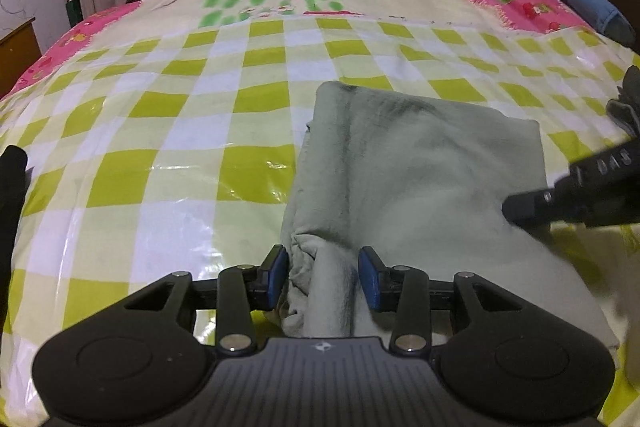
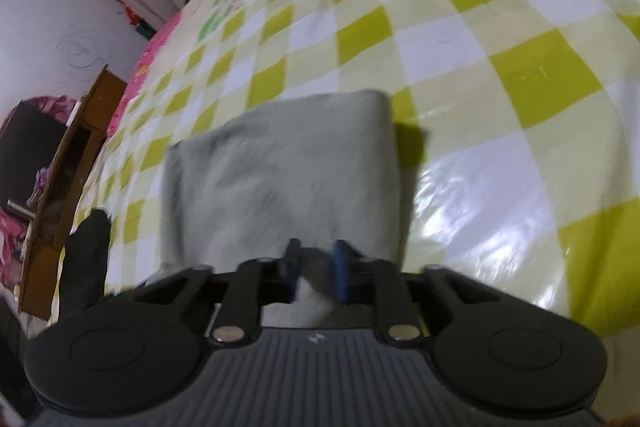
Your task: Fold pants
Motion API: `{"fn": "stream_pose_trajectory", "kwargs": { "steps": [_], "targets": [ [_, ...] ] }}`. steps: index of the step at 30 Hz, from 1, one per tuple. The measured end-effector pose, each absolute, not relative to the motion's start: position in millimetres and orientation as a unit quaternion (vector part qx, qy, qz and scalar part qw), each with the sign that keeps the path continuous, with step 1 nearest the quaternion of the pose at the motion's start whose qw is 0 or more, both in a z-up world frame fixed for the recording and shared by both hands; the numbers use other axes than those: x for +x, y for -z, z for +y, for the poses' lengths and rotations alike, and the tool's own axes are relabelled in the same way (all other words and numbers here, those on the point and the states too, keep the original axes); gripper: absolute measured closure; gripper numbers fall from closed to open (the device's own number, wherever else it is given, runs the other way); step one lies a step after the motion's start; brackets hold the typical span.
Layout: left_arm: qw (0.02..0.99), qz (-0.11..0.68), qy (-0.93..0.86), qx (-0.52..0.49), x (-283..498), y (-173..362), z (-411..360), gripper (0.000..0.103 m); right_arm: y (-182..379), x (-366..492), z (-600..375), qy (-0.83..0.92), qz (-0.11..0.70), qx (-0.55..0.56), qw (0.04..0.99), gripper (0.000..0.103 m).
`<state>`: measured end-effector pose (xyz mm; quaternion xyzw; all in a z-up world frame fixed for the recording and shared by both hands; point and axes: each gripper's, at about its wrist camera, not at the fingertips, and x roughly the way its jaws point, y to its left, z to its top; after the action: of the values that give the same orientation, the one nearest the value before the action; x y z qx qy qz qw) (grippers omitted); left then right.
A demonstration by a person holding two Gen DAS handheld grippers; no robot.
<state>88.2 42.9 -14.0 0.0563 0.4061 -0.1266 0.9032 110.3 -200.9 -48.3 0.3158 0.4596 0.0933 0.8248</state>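
Pants (image 1: 420,163) lie folded on the bed (image 1: 200,107); left gripper (image 1: 323,277) apart astride their bunched edge, right gripper (image 2: 317,269) clamped on their near edge, likely to fold

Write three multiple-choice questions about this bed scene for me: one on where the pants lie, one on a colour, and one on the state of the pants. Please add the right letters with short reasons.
1. Where do the pants lie?
A. On a wooden cabinet
B. On the checked bedcover
C. On the floor

2. Which colours are the squares of the checked bedcover?
A. Blue and white
B. Red and black
C. Yellow-green and white

3. In what state are the pants?
A. Folded into a compact rectangle
B. Spread out at full length
C. Hanging from a hook

Answers:
1 B: the checked cloth shows around the pants in both wrist views.
2 C: yellow-green squares alternate with white and paler ones.
3 A: both views show a short, thick block of cloth with a straight far edge.
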Motion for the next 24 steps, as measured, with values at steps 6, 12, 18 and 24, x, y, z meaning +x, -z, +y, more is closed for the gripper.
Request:
{"fn": "stream_pose_trajectory", "kwargs": {
  "steps": [6, 12, 18, 24],
  "targets": [
    [0.903, 0.41, 0.112, 0.054, 83, 14, 37, 0.05, 47, 115, -196, -0.102, 0.461, 0.283, 0.835, 0.095],
    [0.904, 0.41, 0.111, 0.047, 77, 13, 36, 0.05, 30, 82, -206, -0.097, 0.441, 0.298, 0.841, 0.076],
    [0.906, 0.406, 0.109, 0.052, 71, 13, 33, 0.05, 30, 50, -201, -0.104, 0.446, 0.294, 0.839, 0.053],
    [0.906, 0.404, 0.112, 0.055, 68, 13, 32, 0.05, 35, 48, -197, -0.084, 0.455, 0.3, 0.834, 0.051]
  ]
}}
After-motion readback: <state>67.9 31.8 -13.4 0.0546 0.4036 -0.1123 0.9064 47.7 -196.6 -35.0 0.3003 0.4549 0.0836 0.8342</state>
